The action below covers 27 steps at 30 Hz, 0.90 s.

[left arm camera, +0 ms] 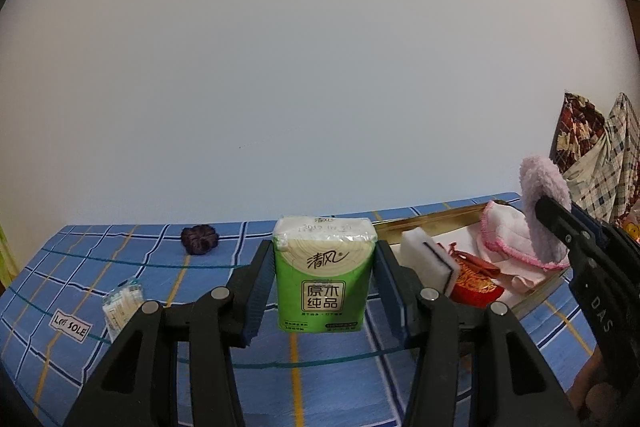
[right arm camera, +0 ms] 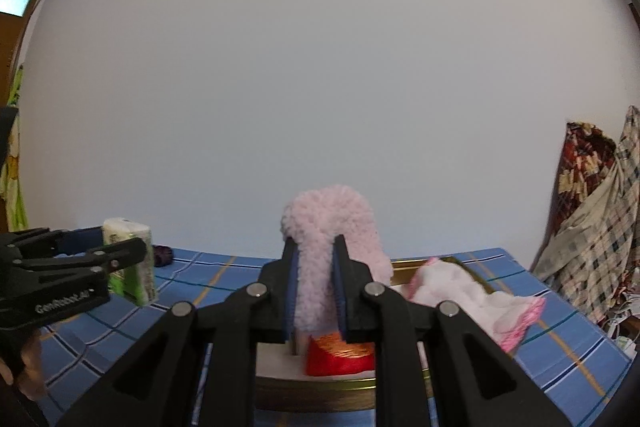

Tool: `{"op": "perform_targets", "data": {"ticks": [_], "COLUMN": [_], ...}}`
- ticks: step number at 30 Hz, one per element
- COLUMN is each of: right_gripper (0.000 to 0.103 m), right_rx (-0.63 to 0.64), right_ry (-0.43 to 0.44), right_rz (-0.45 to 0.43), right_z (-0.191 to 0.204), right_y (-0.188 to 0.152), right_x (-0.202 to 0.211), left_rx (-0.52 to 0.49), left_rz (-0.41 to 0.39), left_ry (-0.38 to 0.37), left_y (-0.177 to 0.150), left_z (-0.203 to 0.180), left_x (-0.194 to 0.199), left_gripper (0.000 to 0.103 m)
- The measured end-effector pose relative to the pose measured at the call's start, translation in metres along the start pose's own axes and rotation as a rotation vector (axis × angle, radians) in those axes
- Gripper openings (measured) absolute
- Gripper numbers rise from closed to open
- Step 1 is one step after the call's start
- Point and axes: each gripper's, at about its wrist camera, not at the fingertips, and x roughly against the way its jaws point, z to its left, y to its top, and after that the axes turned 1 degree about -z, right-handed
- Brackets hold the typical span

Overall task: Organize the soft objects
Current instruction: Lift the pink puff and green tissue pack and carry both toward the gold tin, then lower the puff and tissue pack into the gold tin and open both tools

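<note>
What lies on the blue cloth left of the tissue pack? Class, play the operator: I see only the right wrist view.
Observer: Left of the tissue pack, a small clear pack of cotton swabs lies near a white label.
Operator: What sits in the tray behind my pink fluffy cloth?
Observer: A white sponge with a dark stripe stands at the left end of the tray, beside a red item.

Left gripper (left arm camera: 325, 279) clamps green tissue pack (left arm camera: 325, 275) at frame centre, lifted off blue checked cloth (left arm camera: 80, 267). Right gripper (left arm camera: 544, 205) at right edge pinches pink fluffy cloth (left arm camera: 546, 203) above gold tray (left arm camera: 432, 219). Dark scrunchie (left arm camera: 199, 239) left of centre.
</note>
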Motion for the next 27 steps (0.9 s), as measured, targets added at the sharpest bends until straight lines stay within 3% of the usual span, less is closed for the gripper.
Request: {"op": "perform_targets", "data": {"ticks": [14, 27], "right_gripper": [0.016, 0.016], "right_rx": [0.007, 0.000], "right_ry": [-0.139, -0.187], "right_rz": [0.012, 0.080], "right_z": [-0.053, -0.087], "right_y": [0.002, -0.005], "right_x": [-0.027, -0.079], "left_rx": [-0.036, -0.043], "left_rz": [-0.009, 0.050], "left_ry": [-0.104, -0.171], "left_y": [0.012, 0.013], "left_z": [-0.055, -0.106], "left_x": [-0.021, -0.056], "left_gripper": [0.052, 0.052]}}
